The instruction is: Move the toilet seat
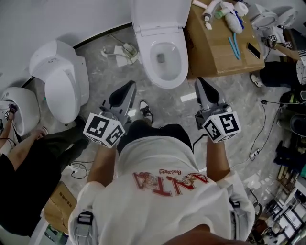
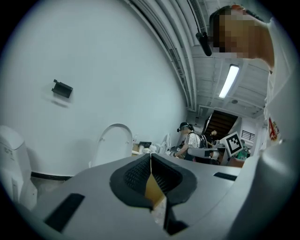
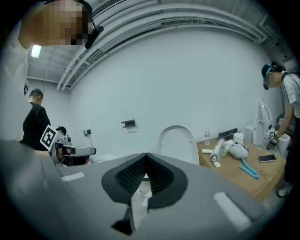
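Toilet lid [image 1: 160, 14], top out of frame.

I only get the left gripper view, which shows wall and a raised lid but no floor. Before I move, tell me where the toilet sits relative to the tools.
Observer: The toilet stands straight ahead on the floor, bowl open, with its lid raised against the wall. The left tool and the right tool point at it from either side, both short of the rim and touching nothing.
Operator: Report the right tool's state.
Observer: The right tool is shut, its pads together with nothing between them.
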`<action>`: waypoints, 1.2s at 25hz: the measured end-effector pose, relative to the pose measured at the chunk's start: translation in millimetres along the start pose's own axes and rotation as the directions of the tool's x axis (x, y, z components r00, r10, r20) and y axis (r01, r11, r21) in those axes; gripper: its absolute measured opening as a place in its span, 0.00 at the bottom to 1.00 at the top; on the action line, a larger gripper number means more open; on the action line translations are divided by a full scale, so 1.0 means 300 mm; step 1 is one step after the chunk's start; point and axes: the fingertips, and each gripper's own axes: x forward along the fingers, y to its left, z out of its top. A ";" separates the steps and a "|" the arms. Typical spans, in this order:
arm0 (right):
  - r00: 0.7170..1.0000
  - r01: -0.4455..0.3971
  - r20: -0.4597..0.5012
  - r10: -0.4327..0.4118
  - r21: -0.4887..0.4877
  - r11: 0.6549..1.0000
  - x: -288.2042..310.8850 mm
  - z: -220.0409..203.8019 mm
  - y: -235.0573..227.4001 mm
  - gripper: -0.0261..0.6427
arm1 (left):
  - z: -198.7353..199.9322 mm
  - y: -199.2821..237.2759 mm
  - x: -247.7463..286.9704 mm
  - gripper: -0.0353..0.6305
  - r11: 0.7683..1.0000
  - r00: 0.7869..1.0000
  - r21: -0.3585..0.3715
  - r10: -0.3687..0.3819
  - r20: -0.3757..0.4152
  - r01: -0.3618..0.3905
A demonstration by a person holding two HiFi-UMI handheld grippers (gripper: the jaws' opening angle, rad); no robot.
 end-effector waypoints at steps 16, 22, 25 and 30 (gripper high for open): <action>0.986 -0.075 -0.144 0.086 0.077 0.994 0.331 -0.208 -0.266 0.04 | -0.242 0.294 0.232 0.07 0.970 0.979 -0.143 0.184 -0.086 -0.195; 0.968 -0.109 -0.210 0.136 0.136 0.985 0.450 -0.378 -0.414 0.04 | -0.449 0.364 0.375 0.07 0.936 0.961 -0.242 0.219 -0.172 -0.256; 0.951 -0.083 -0.279 0.138 0.200 0.976 0.471 -0.519 -0.491 0.05 | -0.566 0.397 0.441 0.08 0.918 0.952 -0.289 0.209 -0.224 -0.270; 0.918 -0.049 -0.370 0.144 0.255 0.966 0.503 -0.745 -0.581 0.05 | -0.740 0.474 0.527 0.08 0.890 0.930 -0.326 0.228 -0.288 -0.319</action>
